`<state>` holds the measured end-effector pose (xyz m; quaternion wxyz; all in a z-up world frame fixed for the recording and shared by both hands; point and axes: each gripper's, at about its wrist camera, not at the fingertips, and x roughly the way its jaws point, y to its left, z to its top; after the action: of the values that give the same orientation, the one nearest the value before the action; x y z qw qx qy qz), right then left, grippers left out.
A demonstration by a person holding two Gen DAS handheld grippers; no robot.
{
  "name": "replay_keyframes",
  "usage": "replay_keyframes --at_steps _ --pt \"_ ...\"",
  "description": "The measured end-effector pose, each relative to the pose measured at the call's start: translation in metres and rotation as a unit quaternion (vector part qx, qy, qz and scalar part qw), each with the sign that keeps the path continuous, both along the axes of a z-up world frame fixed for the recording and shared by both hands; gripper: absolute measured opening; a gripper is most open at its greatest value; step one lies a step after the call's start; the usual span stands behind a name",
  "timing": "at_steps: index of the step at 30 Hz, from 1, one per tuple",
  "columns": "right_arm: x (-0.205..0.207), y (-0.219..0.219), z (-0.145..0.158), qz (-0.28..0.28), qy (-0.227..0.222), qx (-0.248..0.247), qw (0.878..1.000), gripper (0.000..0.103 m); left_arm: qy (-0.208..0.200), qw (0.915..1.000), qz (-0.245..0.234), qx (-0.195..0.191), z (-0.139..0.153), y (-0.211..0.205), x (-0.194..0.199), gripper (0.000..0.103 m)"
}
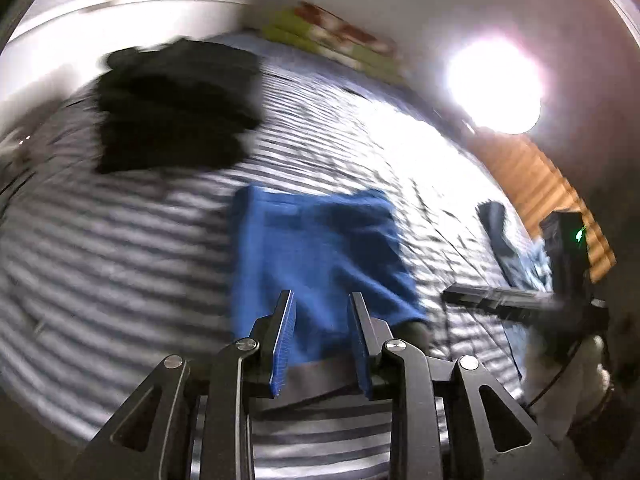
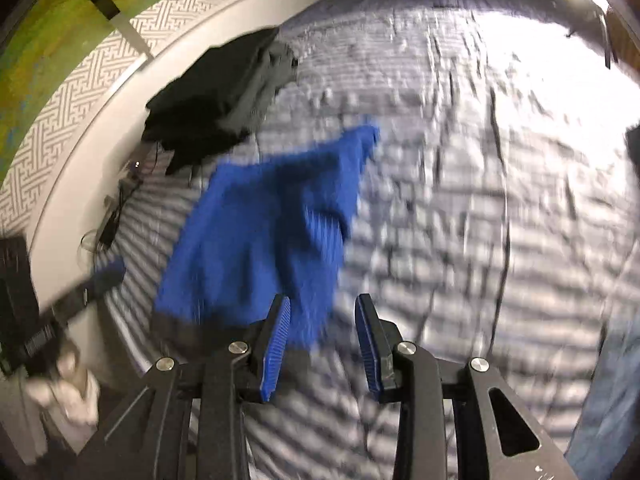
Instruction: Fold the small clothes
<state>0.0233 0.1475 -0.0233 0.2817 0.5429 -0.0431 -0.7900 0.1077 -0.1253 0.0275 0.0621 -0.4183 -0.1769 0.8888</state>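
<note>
A small blue garment (image 1: 320, 248) with a dark waistband (image 1: 320, 376) lies on the striped bed sheet (image 1: 120, 264). My left gripper (image 1: 322, 297) stands open just above the waistband end, and nothing is pinched between its blue pads. In the right wrist view the same blue garment (image 2: 260, 236) lies crumpled, one corner pointing away. My right gripper (image 2: 323, 300) is open over its near right edge, the left pad (image 2: 280, 328) above the cloth. Both views are motion-blurred.
A pile of black and grey clothes (image 2: 216, 100) lies beyond the blue garment, near the white bed frame (image 2: 80, 128); it shows as a black pile (image 1: 176, 108) in the left view. Another dark garment (image 1: 496, 232) lies at the right. A bright lamp (image 1: 494, 84) glares.
</note>
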Motion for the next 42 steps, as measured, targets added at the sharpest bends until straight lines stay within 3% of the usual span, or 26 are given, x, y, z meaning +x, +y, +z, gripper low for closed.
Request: replay_keyframes --at_steps 5,11,15,19,22,25,28,33,37,42 --pt "0.025 0.004 -0.02 0.012 0.017 -0.023 1.0 0.031 -0.039 0.9979 -0.052 -0.004 -0.007 0.028 -0.055 0.029" --pt "0.043 -0.012 -0.025 0.055 0.068 0.012 0.996 0.031 -0.085 0.993 -0.082 0.009 -0.018 0.05 -0.124 0.029" --pt "0.048 -0.017 -0.03 0.077 0.084 0.019 0.993 0.031 -0.121 0.9861 -0.112 0.021 -0.037 0.073 -0.157 0.029" --pt "0.052 -0.014 -0.036 0.092 0.088 0.0 0.992 0.031 -0.157 0.9812 -0.11 0.015 -0.061 0.087 -0.179 0.029" --pt "0.053 -0.007 -0.041 0.078 0.089 -0.017 0.993 0.03 -0.171 0.979 -0.11 0.001 -0.074 0.094 -0.184 0.029" --pt "0.047 0.001 -0.04 0.072 0.083 -0.03 0.993 0.023 -0.176 0.9782 -0.11 -0.009 -0.079 0.097 -0.185 0.029" --pt "0.044 -0.004 -0.041 0.08 0.092 -0.008 0.993 0.019 -0.179 0.9779 -0.107 -0.014 -0.08 0.099 -0.185 0.029" --pt "0.046 -0.01 -0.04 0.087 0.101 0.002 0.991 0.001 -0.18 0.9773 -0.108 -0.031 -0.078 0.106 -0.19 0.03" --pt "0.043 0.002 -0.035 0.07 0.094 -0.016 0.993 0.001 -0.19 0.9758 -0.104 -0.03 -0.085 0.104 -0.195 0.03" --pt "0.059 0.004 -0.021 0.091 0.114 -0.031 0.989 0.001 -0.195 0.9752 -0.101 -0.03 -0.091 0.104 -0.198 0.03"
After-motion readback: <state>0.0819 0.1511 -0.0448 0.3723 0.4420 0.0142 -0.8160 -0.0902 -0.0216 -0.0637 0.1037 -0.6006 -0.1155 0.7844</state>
